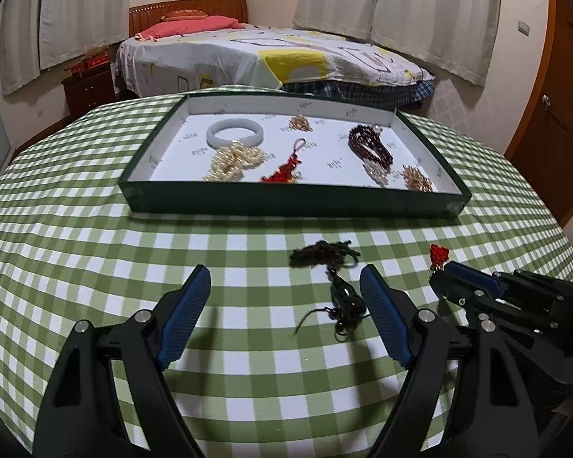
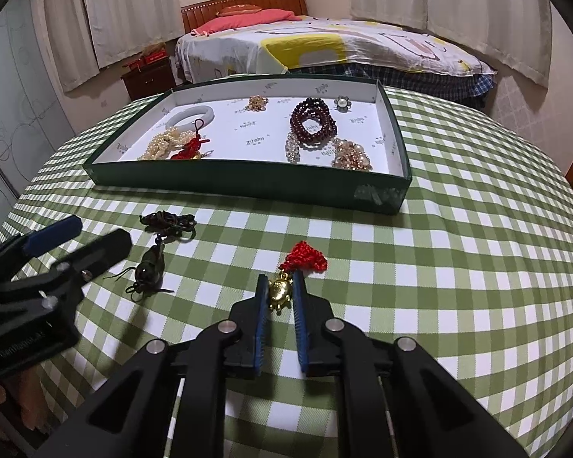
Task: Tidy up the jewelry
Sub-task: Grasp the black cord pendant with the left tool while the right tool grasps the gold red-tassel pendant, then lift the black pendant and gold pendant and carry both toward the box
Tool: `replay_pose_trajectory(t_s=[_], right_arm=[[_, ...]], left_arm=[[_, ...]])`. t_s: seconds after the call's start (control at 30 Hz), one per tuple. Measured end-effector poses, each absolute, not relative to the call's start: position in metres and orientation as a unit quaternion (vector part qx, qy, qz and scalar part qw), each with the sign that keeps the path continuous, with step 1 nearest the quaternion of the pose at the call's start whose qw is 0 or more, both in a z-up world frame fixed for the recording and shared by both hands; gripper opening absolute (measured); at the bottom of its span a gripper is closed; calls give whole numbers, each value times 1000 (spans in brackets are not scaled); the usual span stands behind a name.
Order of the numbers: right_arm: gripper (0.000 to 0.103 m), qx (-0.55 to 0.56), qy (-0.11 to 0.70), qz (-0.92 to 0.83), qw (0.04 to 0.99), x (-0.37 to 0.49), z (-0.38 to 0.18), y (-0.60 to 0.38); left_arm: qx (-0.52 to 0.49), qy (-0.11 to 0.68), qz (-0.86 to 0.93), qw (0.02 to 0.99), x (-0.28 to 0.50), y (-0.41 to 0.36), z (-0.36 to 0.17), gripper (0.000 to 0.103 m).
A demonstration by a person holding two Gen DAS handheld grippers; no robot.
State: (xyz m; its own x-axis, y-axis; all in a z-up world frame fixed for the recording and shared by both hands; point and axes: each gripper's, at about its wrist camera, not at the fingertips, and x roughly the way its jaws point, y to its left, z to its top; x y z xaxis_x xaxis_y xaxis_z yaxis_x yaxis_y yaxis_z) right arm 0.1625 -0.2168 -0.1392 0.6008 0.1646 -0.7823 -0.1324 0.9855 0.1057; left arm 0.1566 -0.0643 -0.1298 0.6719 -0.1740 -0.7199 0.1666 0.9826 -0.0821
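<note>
Two charms lie loose on the checked desk (image 1: 95,229) short of the tray (image 1: 294,200). The left hand-held gripper (image 1: 286,290) stands wide beside the dark charm (image 1: 340,286). The right hand-held gripper (image 2: 280,286) is narrowed around the gold charm (image 2: 280,293); contact unclear. Only the right view shows a pearl flower brooch (image 2: 342,103) clearly.

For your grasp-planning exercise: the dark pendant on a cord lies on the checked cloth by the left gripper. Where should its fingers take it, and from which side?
Grip the dark pendant across its bead body, the bulkiest, firmest part. Come from the near side, shifting right: it lies lengthwise close to the open left gripper's right-hand finger, and the bunched cord beyond offers a looser hold.
</note>
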Motion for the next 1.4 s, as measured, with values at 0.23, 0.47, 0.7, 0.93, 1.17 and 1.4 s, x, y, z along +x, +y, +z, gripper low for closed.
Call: replay_pose_trajectory(t_s=[0.23,0.47,0.7,0.93,1.17,1.4], right_arm=[[14,24,439,79,895,162,-139,-224],[14,26,439,81,894,162,-139,-224],[14,25,438,80,895,162,-139,-224],[13,29,435,79,896,162,-137,-225],[13,33,425,80,901,160,-131,-225],[13,28,435,86,896,159,-137,-222]], left_arm=[[-5,426,-106,898,165,-77,-142,65],[13,434,-117,893,166,-85,-146,38],[2,434,-131,891,165,-81,-145,21],[-5,429,-131,894,163,-77,-143,21],[-9,417,-127,900,161,-69,-134,16],[-9,424,-129,897,163,-66,-139,16]])
